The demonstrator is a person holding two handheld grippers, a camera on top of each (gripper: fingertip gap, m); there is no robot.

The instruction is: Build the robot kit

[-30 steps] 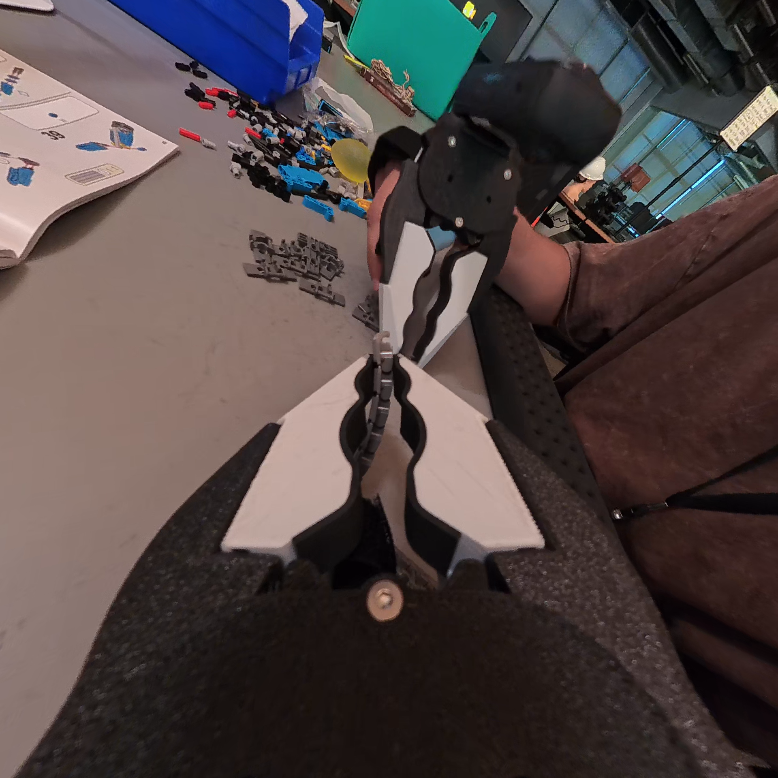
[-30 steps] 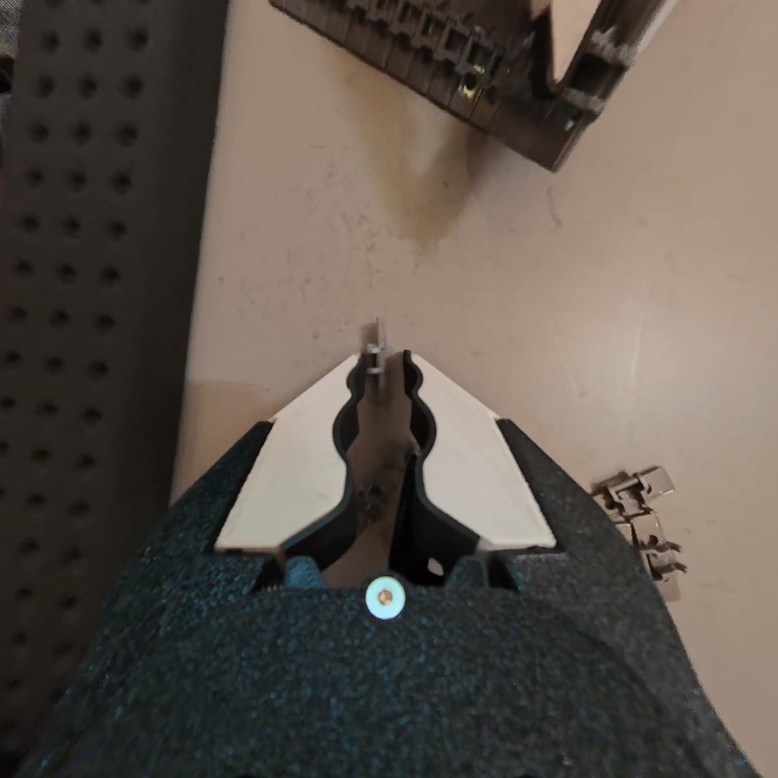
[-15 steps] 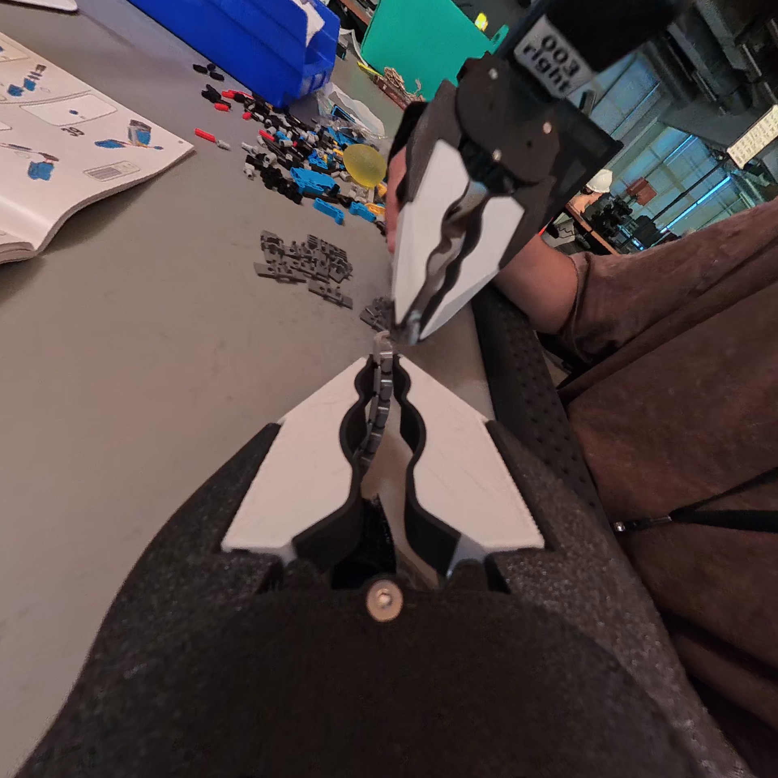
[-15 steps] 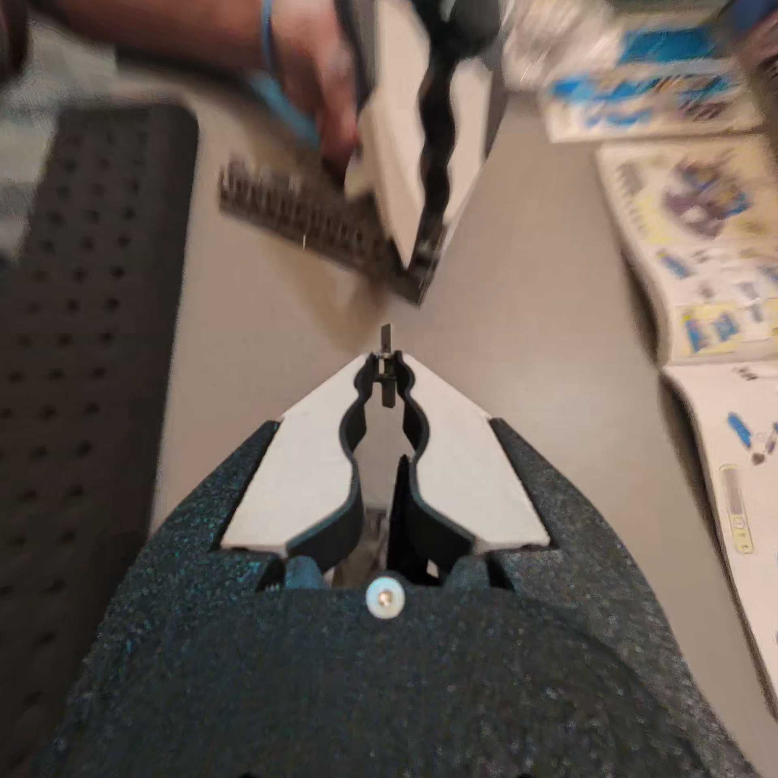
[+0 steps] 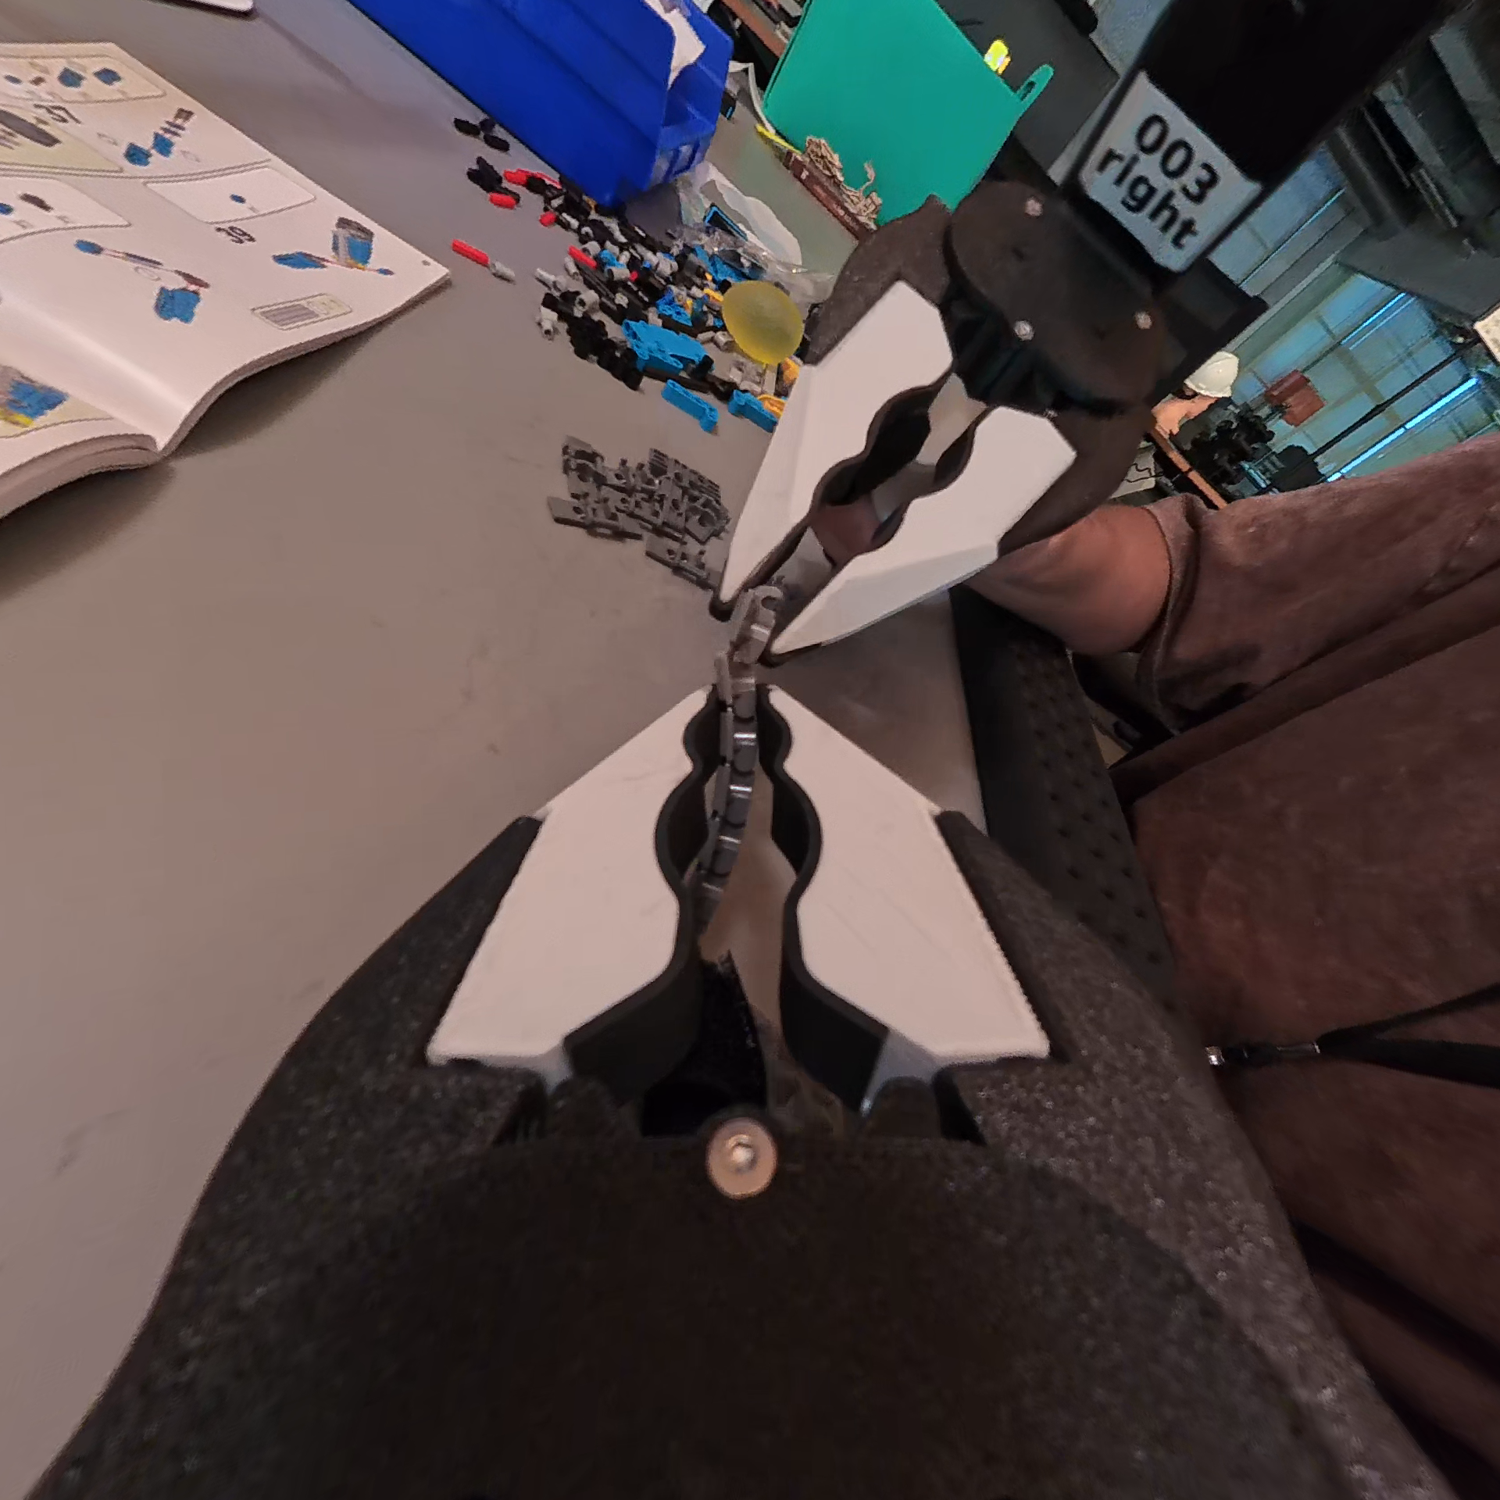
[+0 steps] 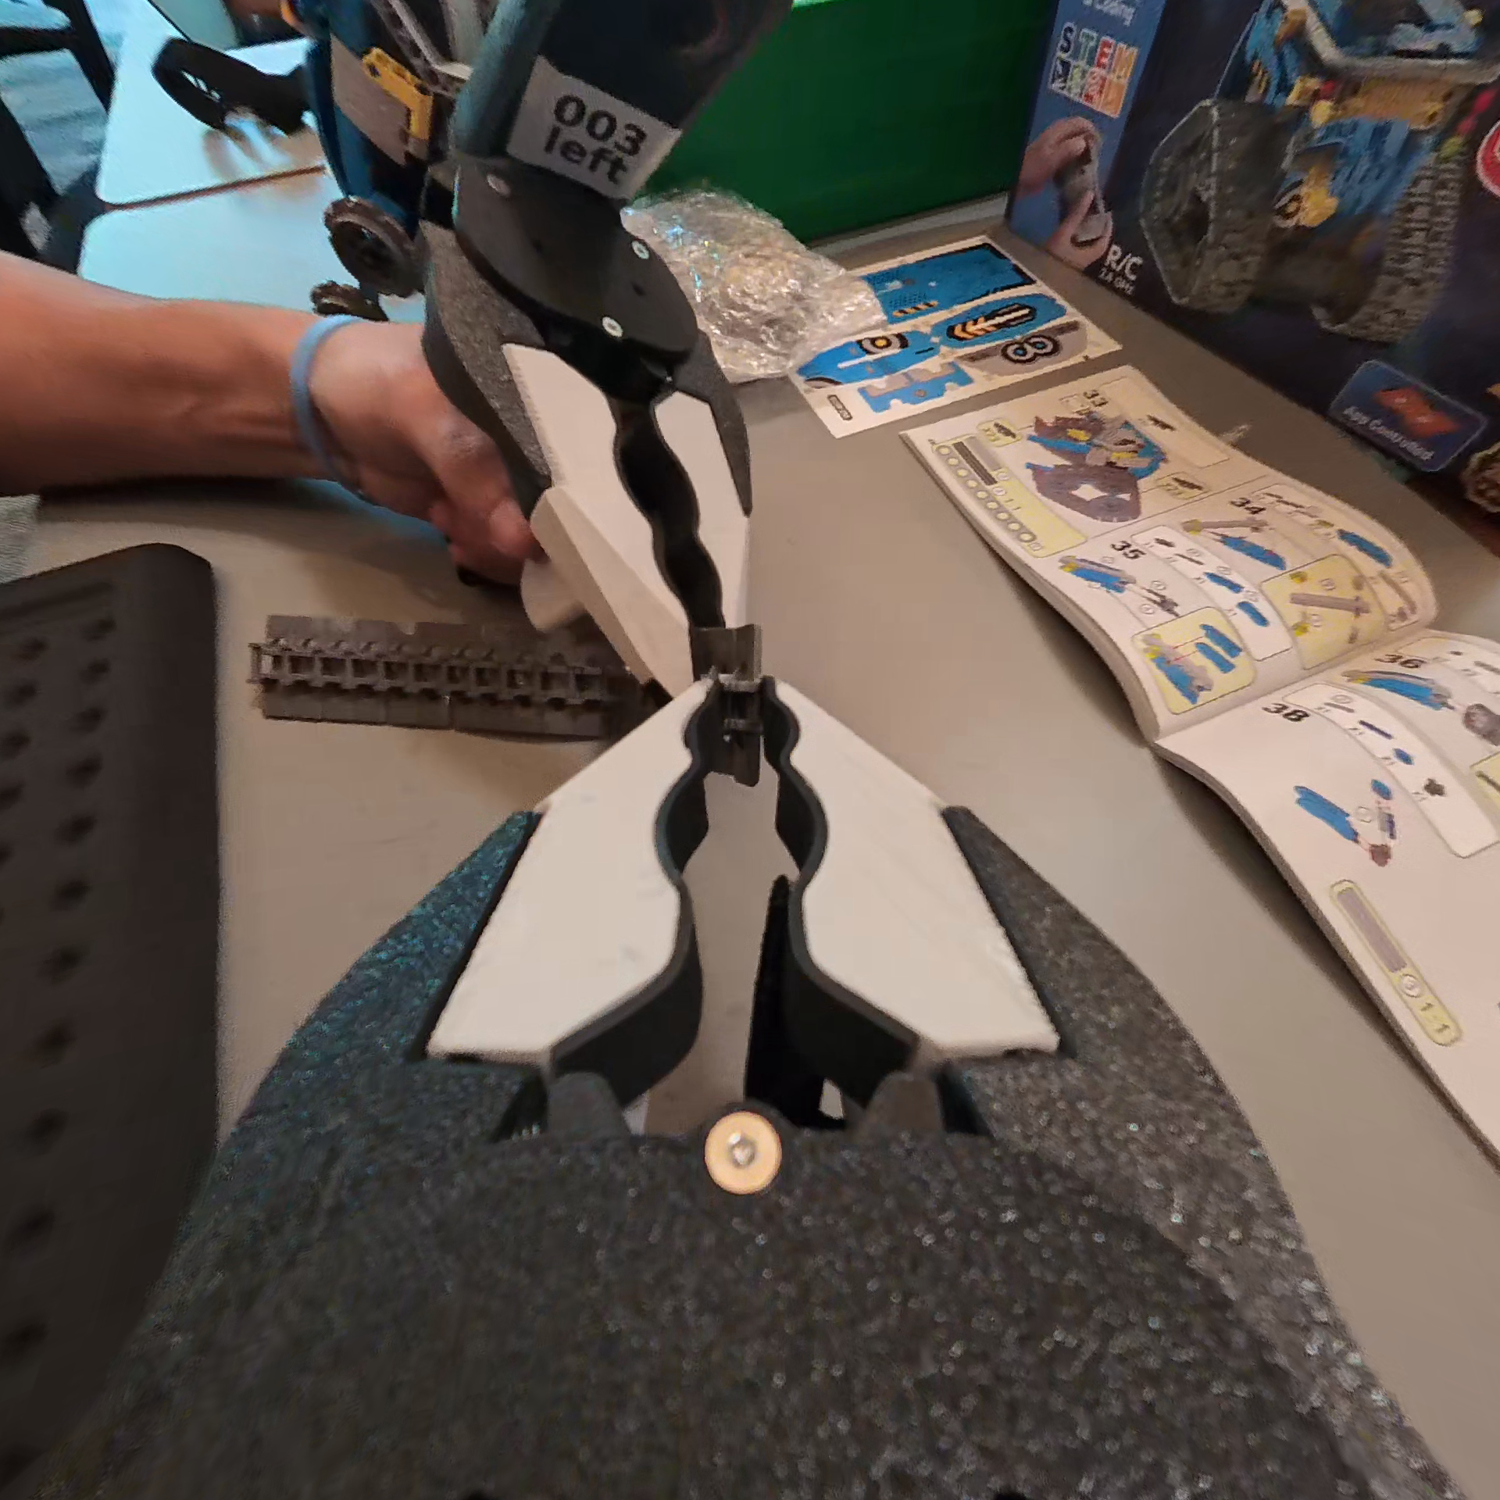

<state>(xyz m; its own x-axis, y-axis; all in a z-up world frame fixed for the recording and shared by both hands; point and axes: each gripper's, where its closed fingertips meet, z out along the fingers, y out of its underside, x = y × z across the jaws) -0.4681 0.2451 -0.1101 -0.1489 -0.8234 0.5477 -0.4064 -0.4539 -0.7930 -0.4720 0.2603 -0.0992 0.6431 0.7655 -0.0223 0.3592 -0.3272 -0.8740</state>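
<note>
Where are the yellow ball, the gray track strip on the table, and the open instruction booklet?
yellow ball (image 5: 761, 320), left wrist view, middle of its rounded face.
gray track strip (image 6: 438, 680), right wrist view, mid-length on its links.
instruction booklet (image 6: 1217, 584), right wrist view, the open page.

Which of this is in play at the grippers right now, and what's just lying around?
In play:
left hand-held gripper
track strip
right hand-held gripper
single link

Lying about:
loose links
manual
blue bin
yellow ball
box

open instruction booklet (image 6: 1266, 617); blue bin (image 5: 568, 73); loose bricks (image 5: 641, 341); toy box (image 6: 1266, 154)
</note>
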